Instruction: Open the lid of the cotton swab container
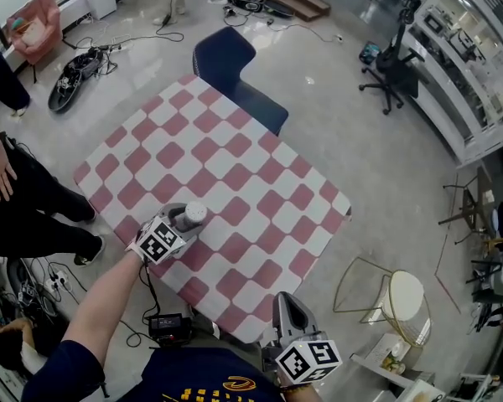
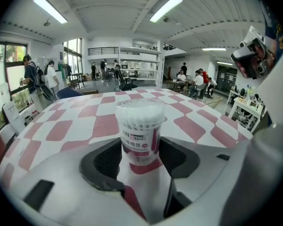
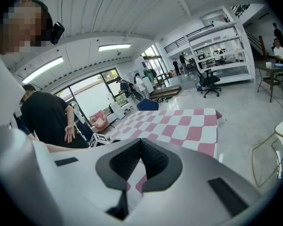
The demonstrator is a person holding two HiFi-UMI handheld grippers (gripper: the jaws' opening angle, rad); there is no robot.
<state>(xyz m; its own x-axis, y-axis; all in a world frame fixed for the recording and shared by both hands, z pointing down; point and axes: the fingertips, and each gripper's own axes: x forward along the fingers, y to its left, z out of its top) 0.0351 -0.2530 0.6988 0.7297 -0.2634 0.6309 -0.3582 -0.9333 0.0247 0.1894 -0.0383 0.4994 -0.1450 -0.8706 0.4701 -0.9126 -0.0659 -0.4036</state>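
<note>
Grey and empty, the right gripper (image 3: 140, 144) is clenched just off the near edge of the checked table (image 1: 235, 162). Farther on, the left gripper (image 1: 183, 223) is released, its jaws flanking the cotton swab container (image 2: 141, 131), which stands upright on the tabletop, lid on.

Bright, even light frm ceiling strips (image 2: 166, 7) & windows (image 3: 89, 100); soft shadows, strong fisheye w/ dark corners.
</note>
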